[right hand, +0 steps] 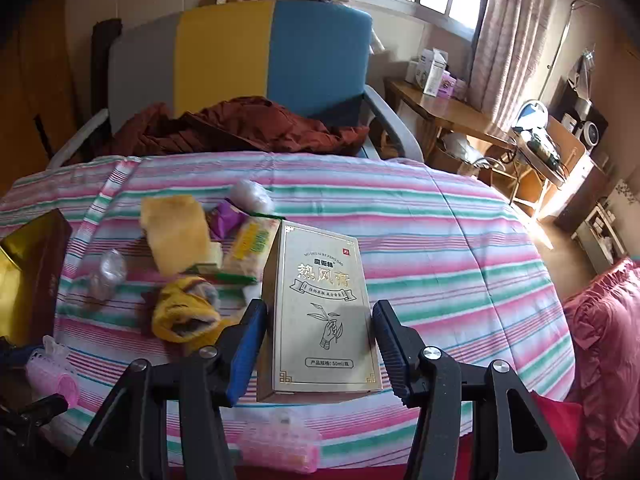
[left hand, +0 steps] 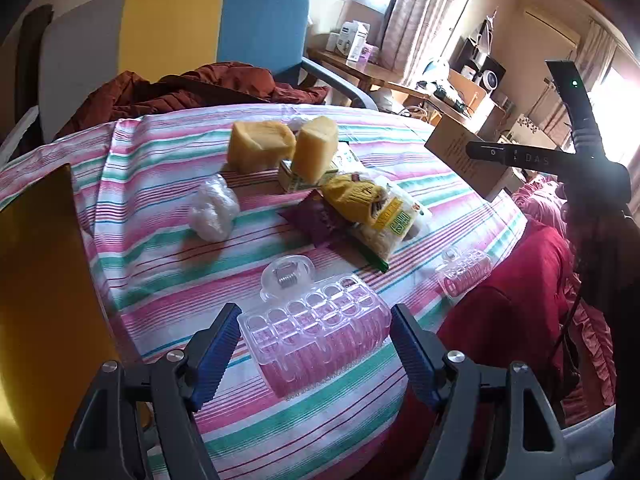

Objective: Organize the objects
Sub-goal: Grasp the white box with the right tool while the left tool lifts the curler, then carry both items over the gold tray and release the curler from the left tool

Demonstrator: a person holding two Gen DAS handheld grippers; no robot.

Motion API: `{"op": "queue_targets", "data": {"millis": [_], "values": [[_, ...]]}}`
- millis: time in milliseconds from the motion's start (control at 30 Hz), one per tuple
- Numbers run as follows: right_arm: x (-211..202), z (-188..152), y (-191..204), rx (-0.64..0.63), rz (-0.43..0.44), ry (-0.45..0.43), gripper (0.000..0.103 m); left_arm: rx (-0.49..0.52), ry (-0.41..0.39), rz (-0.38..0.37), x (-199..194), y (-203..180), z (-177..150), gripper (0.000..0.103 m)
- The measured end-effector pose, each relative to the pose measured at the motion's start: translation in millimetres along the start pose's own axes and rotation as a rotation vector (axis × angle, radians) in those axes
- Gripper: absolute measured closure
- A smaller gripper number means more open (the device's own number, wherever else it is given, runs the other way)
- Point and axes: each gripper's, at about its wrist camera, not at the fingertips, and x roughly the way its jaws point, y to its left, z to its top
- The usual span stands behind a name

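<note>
A pink hair roller [left hand: 316, 340] with a clear clip lies on the striped tablecloth [left hand: 160, 280]. My left gripper [left hand: 315, 312] is open, its blue-padded tips just outside the roller's two ends. The same roller [right hand: 52, 376] shows at the lower left of the right wrist view. My right gripper [right hand: 319, 306] is shut on a gold box [right hand: 320, 312] with Chinese print. In the left wrist view the box [left hand: 460, 160] hangs above the table's right edge. A second roller [left hand: 464, 276] lies near that edge, and this roller [right hand: 280, 440] sits below the held box.
Mid-table lie two yellow sponges [left hand: 260, 146], a crumpled plastic bag [left hand: 214, 208], a yellow glove [left hand: 352, 196], a noodle packet [left hand: 396, 220] and a purple packet [left hand: 316, 220]. A large gold box [left hand: 40, 280] stands at the left. Behind is a chair [left hand: 172, 28] with a rust jacket [left hand: 200, 84].
</note>
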Motion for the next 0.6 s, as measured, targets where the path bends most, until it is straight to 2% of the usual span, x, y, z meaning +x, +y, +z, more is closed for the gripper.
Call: {"op": "queue_targets", "data": {"millis": [133,333,600], "values": [[-14.9,15.8,42.8,-0.047,0.091,-0.064,0.048,-0.064,-0.044,0.046,-26.4,25.8,-1.3,0.026],[-25.2,31.1,124.1,-0.13,0.243,-0.113,0.048,-0.187,-0.112,0.147,-68.7,78.0,-12.1,0.026],[-28.9,31.2,238.1,-0.248,0.454,-0.111,0.048,-0.336,-0.161,0.325,-116.9,155.6,-50.7,0.026]]}}
